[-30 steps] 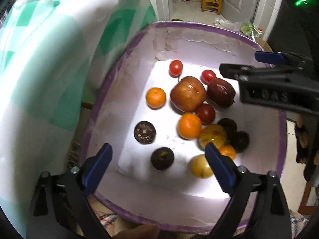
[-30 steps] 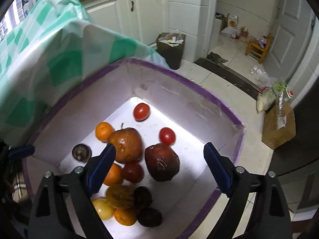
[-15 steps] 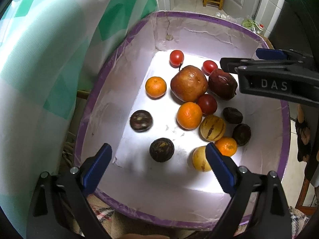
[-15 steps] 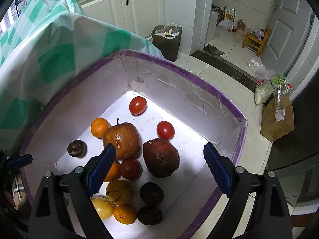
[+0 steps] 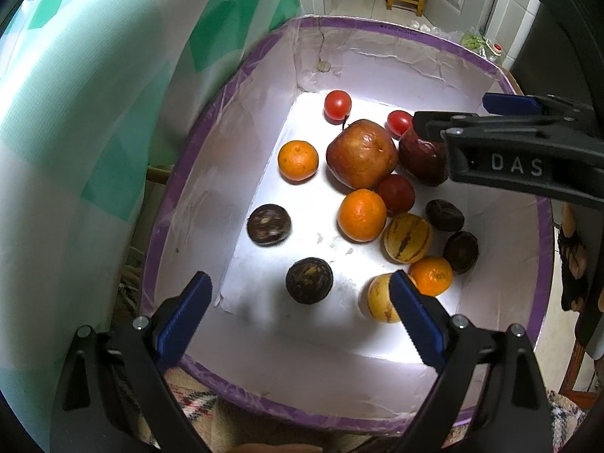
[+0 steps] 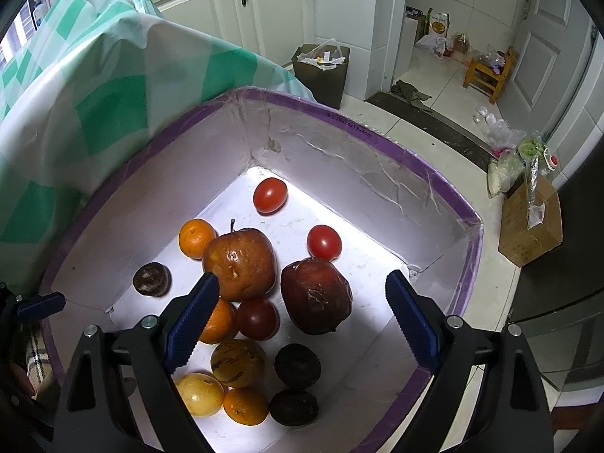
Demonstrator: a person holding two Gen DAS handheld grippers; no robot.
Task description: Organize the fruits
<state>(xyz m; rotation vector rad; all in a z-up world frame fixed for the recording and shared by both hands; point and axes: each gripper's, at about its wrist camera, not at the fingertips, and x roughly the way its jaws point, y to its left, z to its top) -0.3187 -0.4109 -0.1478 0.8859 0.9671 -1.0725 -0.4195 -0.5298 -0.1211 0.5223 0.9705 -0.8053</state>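
A purple-rimmed box (image 5: 377, 24) (image 6: 377, 139) holds mixed fruit: a large brown apple (image 5: 361, 153) (image 6: 239, 268), a dark red apple (image 5: 421, 158) (image 6: 317, 296), two red tomatoes (image 5: 337, 104) (image 6: 270, 195), oranges (image 5: 298, 161), striped yellow melons (image 5: 407, 238) and dark passion fruits (image 5: 308, 280). My left gripper (image 5: 300, 311) is open and empty above the box's near end, over a passion fruit. My right gripper (image 6: 298, 315) is open and empty above the dark red apple; it shows side-on in the left wrist view (image 5: 449, 109).
A green-checked tablecloth (image 5: 75, 113) (image 6: 94, 87) hangs beside the box's left side. On the tiled floor beyond stand a trash bin (image 6: 321, 71), a cardboard box (image 6: 528, 222) and a small wooden stool (image 6: 489, 73).
Both grippers have come lower and closer over the box. The fruits have not moved.
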